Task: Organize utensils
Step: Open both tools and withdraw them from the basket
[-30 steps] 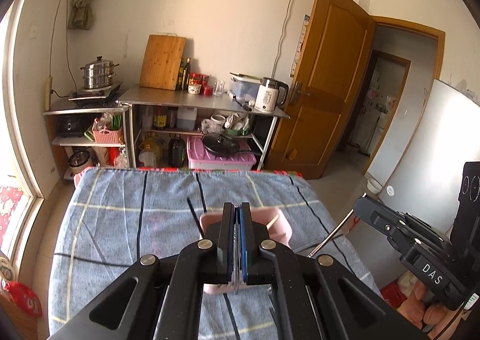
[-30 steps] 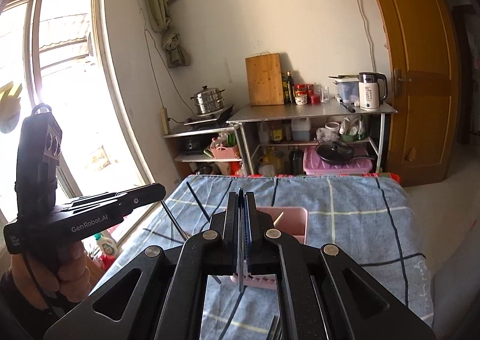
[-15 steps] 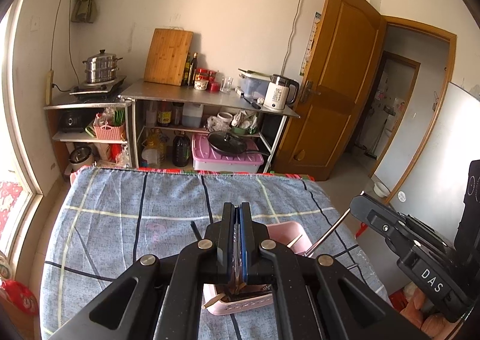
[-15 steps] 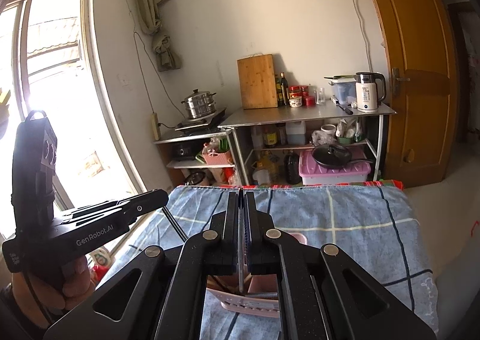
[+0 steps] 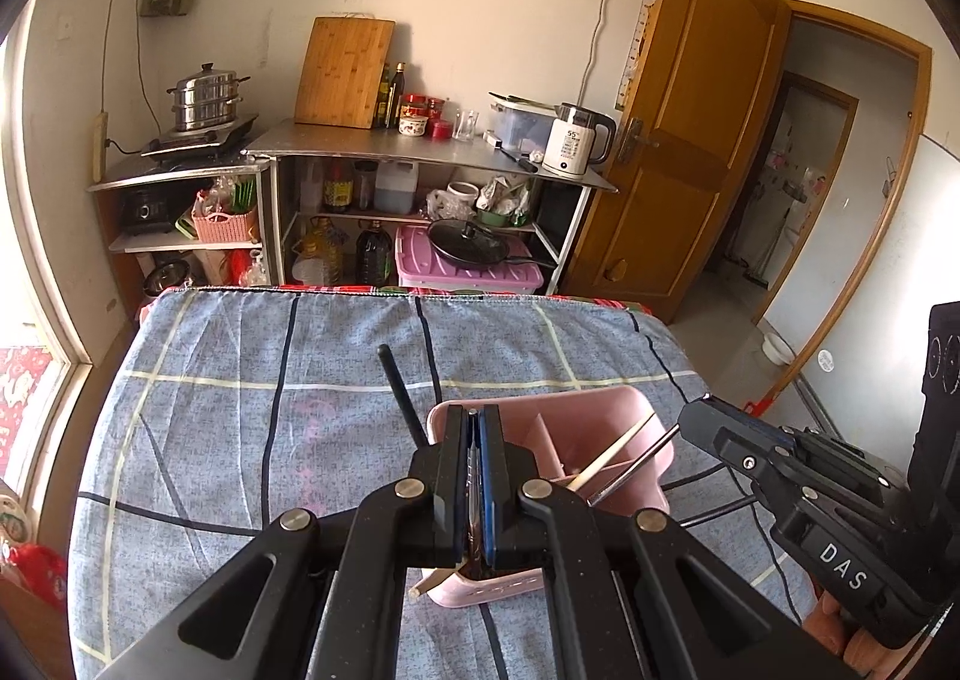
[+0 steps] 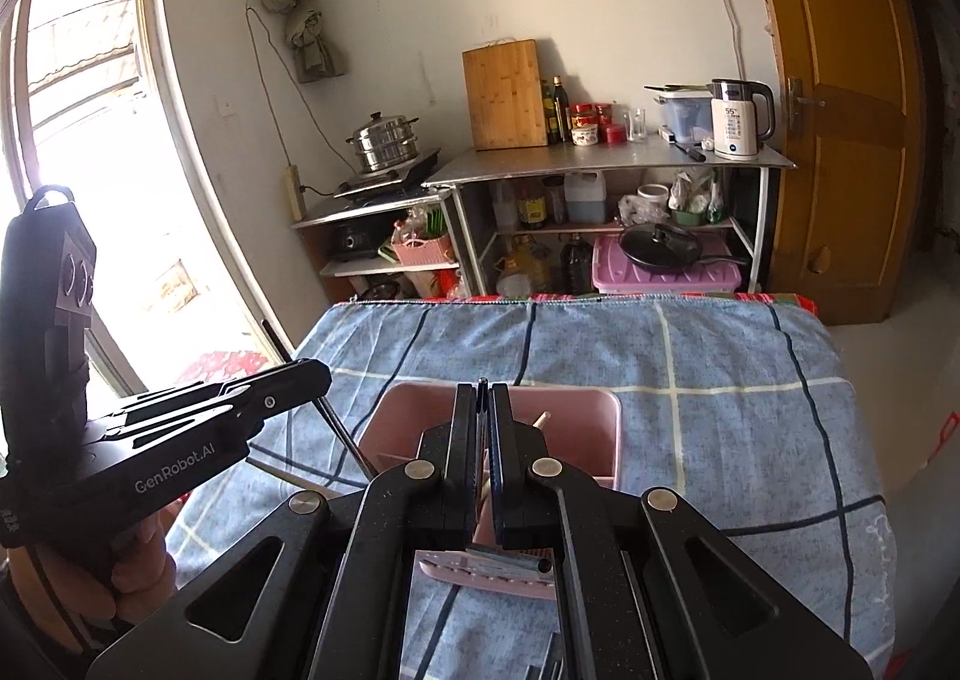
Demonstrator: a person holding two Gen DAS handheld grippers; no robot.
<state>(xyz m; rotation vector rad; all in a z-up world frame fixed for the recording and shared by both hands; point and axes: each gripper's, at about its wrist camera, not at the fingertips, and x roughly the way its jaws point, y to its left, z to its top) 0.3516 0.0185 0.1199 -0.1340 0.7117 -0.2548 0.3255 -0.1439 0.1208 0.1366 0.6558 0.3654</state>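
Both grippers, left [image 5: 475, 476] and right [image 6: 485, 464], pinched thin utensils above the pink organizer [image 5: 606, 416] near the blue tablecloth's [image 5: 240, 410] front edge; best lowered slowly into separate compartments

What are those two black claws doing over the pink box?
A person holds a claw in each hand over a pink utensil box on a table with a blue checked cloth. The left claw is shut on a thin black-handled utensil. The right claw is shut on a thin metal utensil too. Both point down at the box, where a chopstick already leans.
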